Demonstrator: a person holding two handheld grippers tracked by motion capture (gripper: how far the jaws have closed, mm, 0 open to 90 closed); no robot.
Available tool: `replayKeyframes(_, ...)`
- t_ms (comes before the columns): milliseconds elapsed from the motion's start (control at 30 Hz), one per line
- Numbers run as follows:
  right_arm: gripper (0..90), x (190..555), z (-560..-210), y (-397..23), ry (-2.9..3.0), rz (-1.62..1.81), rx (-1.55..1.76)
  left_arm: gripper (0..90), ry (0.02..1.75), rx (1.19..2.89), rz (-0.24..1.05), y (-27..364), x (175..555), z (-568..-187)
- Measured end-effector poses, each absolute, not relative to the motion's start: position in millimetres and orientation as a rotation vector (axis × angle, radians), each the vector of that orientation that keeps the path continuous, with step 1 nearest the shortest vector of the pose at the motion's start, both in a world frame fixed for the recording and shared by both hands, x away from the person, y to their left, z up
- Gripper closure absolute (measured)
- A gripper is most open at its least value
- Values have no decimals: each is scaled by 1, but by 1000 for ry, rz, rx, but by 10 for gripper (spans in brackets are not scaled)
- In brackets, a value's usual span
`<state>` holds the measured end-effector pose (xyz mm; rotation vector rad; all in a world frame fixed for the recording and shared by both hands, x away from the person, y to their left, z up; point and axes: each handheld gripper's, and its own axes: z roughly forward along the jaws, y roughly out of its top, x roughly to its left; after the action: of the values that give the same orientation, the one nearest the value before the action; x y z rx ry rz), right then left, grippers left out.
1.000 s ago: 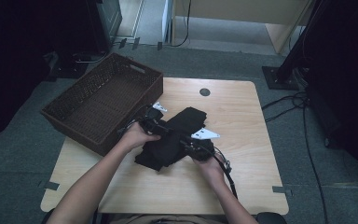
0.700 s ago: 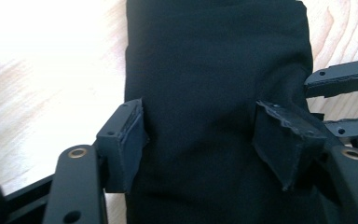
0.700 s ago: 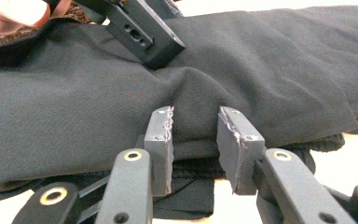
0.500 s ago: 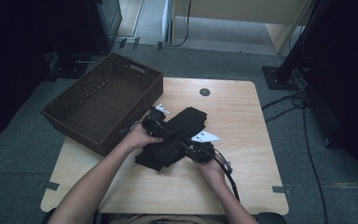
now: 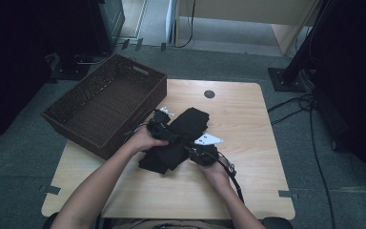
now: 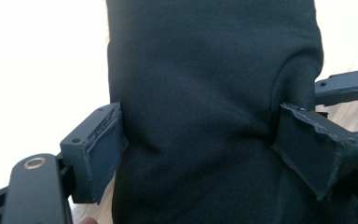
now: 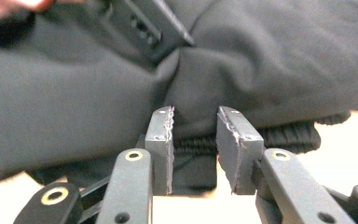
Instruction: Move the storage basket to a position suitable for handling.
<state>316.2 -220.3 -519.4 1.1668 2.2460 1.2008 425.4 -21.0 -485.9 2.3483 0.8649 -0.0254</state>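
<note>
My left claw [image 6: 200, 154] had just been opening; its pads [image 6: 100, 149] stood wide apart on either side of the folded black garment [image 5: 178, 138], barely grazing it. My right claw [image 7: 193, 149] was part-way closed around the ribbed hem [image 7: 289, 135], though I couldn't tell whether it truly pinched. The garment lay mid-table [image 5: 248, 109], beside the wicker basket [image 5: 100, 109]. The thick, soft, slippery fleece could have sprung unfolded with the left grip gone, or dragged crooked if only the right pulled.

A folded black garment [image 5: 178, 138] lies rumpled on the wooden table [image 5: 248, 181].
</note>
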Motion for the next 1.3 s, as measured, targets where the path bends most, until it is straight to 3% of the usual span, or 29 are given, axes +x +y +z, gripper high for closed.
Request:
replayKeyframes(400, 671, 320, -521, -217, 2252, 1168, 1147, 262, 846, 2368, -63, -30, 421, -486)
replayKeyframes(533, 676, 324, -521, -216, 2254, 1154, 1155, 429, 821, 2364, -71, -32, 419, -484)
replayKeyframes(733, 677, 327, -521, -217, 2271, 1169, 1150, 582, 815, 2359, -60, -29, 419, -480)
replayKeyframes(900, 668, 328, -521, -215, 2264, 1170, 1142, 645, 807, 2362, -27, -26, 419, -479)
replayKeyframes(1033, 573, 327, -520, -216, 2264, 1173, 1157, 689, 804, 2373, 33, -23, 419, -474)
replayKeyframes(1133, 565, 328, -521, -214, 2280, 1151, 1156, 628, 865, 2341, 1, -17, 424, -477)
replayKeyframes(1233, 566, 331, -521, -211, 2292, 1151, 1162, 418, 906, 2346, 9, -20, 425, -479)
replayKeyframes(1300, 567, 333, -521, -211, 2293, 1158, 1162, 340, 934, 2340, 5, -20, 427, -481)
